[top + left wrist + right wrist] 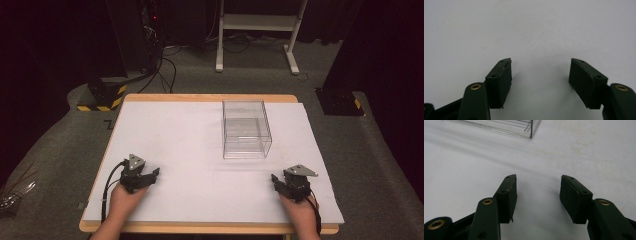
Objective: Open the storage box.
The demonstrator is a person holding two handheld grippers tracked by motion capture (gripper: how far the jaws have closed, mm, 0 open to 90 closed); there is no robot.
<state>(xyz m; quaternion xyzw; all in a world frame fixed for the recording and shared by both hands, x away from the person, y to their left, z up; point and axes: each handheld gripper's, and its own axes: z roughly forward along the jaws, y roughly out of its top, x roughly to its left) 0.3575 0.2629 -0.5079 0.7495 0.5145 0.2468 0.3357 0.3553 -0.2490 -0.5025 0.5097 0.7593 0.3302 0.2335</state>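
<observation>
A clear plastic box (246, 129) stands on the white table sheet (190, 145), right of centre toward the back. My left gripper (148, 176) rests near the front left of the sheet, held by a hand, jaws open and empty (541, 72). Near the front right, my right gripper (278, 182) is held low over the sheet, its jaws wide apart with nothing between them (538, 190). In the right gripper view the box's bottom corner (506, 127) lies ahead to the upper left, well apart from the jaws.
The wooden table edge (210, 98) frames the sheet. Beyond it are grey carpet, a white stand's legs (257, 37), a dark cabinet with cables (135, 45) and a yellow-black striped base (102, 102).
</observation>
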